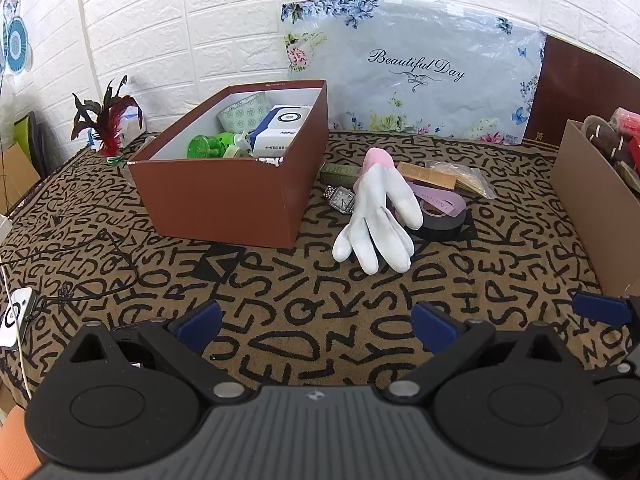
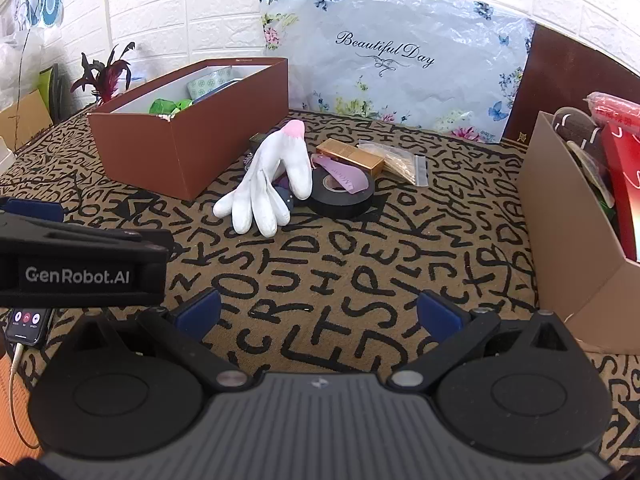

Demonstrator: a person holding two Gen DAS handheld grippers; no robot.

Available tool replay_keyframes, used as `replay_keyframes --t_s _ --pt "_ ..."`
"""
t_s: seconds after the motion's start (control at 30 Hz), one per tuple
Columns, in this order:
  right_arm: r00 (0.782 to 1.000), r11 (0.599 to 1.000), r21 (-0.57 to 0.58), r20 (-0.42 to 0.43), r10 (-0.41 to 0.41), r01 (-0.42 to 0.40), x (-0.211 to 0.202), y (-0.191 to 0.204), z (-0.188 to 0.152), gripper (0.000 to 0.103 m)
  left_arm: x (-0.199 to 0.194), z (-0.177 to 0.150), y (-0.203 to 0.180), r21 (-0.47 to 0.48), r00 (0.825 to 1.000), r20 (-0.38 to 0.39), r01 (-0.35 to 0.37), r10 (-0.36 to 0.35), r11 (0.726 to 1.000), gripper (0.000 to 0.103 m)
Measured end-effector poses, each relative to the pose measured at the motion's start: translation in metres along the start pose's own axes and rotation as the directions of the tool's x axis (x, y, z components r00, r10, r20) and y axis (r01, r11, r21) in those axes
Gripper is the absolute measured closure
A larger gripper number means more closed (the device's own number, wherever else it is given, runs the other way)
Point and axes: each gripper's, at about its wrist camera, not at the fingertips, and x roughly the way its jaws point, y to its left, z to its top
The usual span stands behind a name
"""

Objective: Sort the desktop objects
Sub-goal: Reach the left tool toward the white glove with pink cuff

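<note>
A white glove (image 1: 378, 216) with a pink cuff lies in the middle of the lettered cloth, over a black tape roll (image 1: 440, 222), beside a silver watch (image 1: 342, 199), a gold box (image 1: 428, 174), a green box (image 1: 340, 172) and a clear bag (image 1: 466, 180). In the right wrist view the glove (image 2: 272, 180), tape roll (image 2: 344, 194) and gold box (image 2: 350, 154) show too. My left gripper (image 1: 318, 326) is open and empty, well short of the pile. My right gripper (image 2: 320, 314) is open and empty, also short of it.
A brown box (image 1: 224, 196) at left holds a bowl, a green item and a white carton. A cardboard box (image 2: 568, 220) at right holds red and brown items. A phone (image 2: 26, 326) and cables lie at the left edge. A floral bag leans on the wall.
</note>
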Motion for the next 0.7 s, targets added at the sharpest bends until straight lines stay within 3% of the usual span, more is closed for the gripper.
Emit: replay_keyframes --t_s 0.47,0.7 --pt "0.999 1.000 -0.004 -0.035 0.023 -0.023 0.026 -0.003 0.000 0.002 0.026 0.003 -0.002 0.001 0.999 -0.033 0.001 -0.001 1.000 0.000" --pt "0.999 0.998 -0.023 0.001 0.052 -0.052 0.043 -0.010 0.005 0.002 0.040 0.010 0.000 -0.010 0.998 -0.008 0.059 -0.059 0.998 0.000"
